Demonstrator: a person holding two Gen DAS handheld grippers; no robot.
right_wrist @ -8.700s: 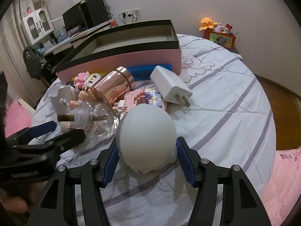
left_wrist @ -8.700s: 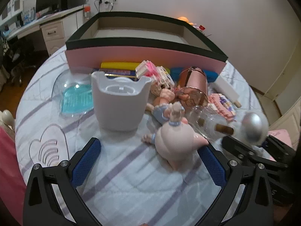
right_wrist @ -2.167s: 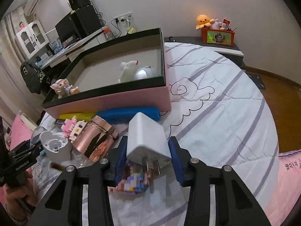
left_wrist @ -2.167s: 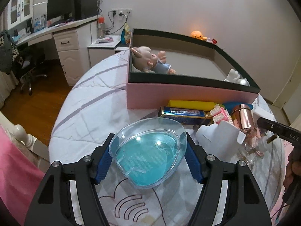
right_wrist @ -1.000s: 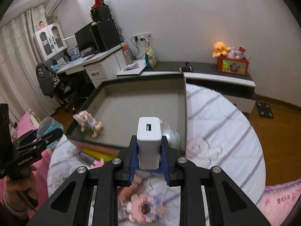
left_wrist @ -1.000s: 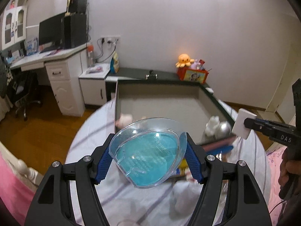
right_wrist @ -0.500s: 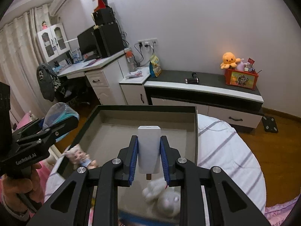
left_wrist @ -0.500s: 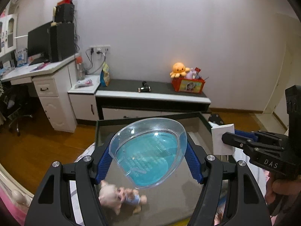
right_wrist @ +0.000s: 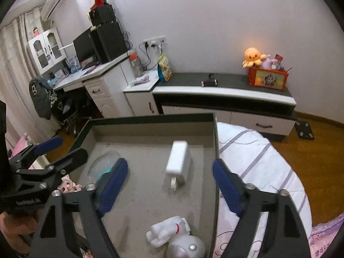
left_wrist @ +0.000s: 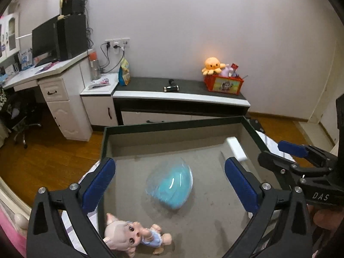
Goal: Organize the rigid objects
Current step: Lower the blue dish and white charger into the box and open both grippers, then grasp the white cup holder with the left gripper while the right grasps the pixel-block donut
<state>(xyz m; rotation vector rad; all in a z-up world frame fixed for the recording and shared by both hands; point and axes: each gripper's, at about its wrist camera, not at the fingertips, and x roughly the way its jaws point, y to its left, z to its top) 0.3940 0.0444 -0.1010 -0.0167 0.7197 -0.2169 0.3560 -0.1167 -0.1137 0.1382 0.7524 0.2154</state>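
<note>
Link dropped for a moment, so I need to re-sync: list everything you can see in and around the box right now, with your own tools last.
Box: 1, dark rim, grey floor, on the bed.
Clear dome with blue insert: 1, blurred, in the box's middle-left.
White charger: 1, in the box toward its right wall.
Pink doll: 1, lying in the box's near-left corner.
White-and-silver toy: 1, near-right corner.
Bedsheet: white, purple stripes, right of the box.
Orange octopus plush: 1, on the red bin on the cabinet.
Left tool: black, blue pads, open above the dome.
Right tool: black, blue pads, open above the charger.
</note>
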